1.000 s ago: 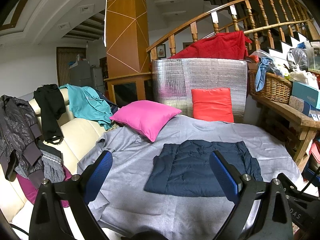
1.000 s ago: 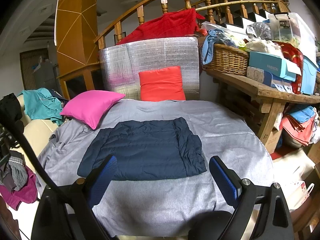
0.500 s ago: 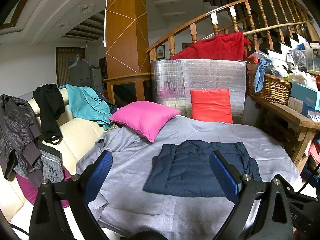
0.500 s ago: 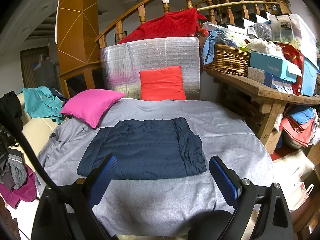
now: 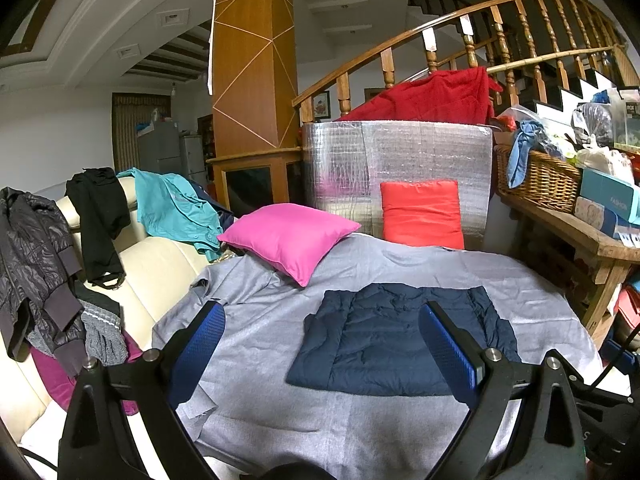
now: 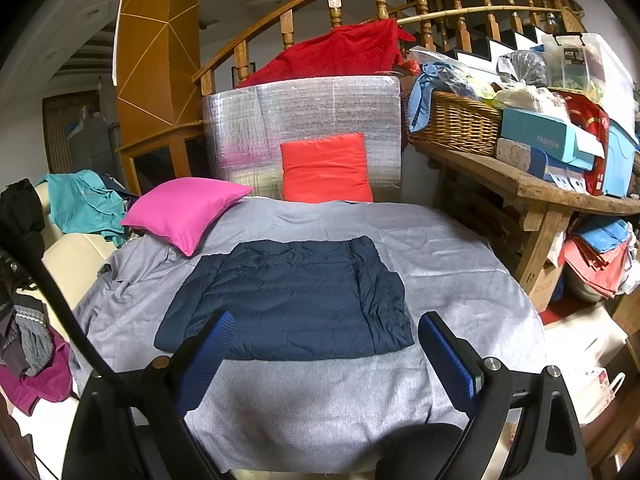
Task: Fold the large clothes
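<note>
Little has moved since the earlier frames: both views have drifted only slightly, and the navy jacket [image 6: 286, 300] is seen in the same folded shape on the grey cover [image 6: 460, 240]. The jacket lies flat near the middle of the cover, folded into a rough rectangle with one side doubled over along its right edge, which suggests that the sleeves have already been turned in and that a further fold or a removal is what remains. The left tool [image 5: 322, 346] is held wide and empty, above the near left part of the cover and clear of the cloth; the right tool [image 6: 326, 354] is likewise spread wide with nothing between its pads, hovering just short of the jacket's near hem. Both appear to be kept back so that the whole garment can be taken in before an edge is chosen. A pink cushion [image 5: 286, 238] rests on the far left corner of the cover, close to the jacket's far left corner but apart from it, and could be brushed if the garment is swung that way. A red cushion [image 6: 326, 168] leans against a silver foil panel [image 6: 304, 112] at the far end. More clothes are draped over the cream sofa [image 5: 156, 268] to the left, and a cluttered wooden bench [image 6: 532, 184] stands close on the right.
</note>
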Demonstrator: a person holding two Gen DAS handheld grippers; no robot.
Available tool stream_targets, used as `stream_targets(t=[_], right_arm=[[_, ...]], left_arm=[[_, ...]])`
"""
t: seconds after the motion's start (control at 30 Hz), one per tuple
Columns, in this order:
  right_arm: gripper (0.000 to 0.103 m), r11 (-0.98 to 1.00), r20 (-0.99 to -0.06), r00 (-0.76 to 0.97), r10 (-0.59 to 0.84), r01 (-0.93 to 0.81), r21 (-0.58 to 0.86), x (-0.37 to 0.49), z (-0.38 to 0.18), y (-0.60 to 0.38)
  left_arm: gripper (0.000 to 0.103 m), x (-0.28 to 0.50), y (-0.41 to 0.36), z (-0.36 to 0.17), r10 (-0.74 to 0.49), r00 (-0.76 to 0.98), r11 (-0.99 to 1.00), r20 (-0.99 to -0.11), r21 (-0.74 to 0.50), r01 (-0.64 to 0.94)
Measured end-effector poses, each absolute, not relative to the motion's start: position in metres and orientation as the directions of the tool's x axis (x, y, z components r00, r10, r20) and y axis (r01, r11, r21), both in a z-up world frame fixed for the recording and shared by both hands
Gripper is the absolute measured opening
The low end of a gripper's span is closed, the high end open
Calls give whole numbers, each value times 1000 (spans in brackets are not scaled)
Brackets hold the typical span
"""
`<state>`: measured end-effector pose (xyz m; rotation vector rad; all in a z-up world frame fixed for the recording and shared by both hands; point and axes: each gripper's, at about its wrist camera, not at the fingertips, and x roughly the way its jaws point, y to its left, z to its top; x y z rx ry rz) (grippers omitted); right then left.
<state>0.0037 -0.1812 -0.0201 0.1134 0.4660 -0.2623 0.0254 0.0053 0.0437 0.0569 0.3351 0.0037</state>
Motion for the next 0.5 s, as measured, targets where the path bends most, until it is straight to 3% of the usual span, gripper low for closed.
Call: stream_targets(t=[0.5], right_arm=[[95, 955, -460, 852, -249, 295, 29, 9, -16, -183]], left_arm=[[97, 32, 1, 50, -14, 947, 999, -320, 41, 29]])
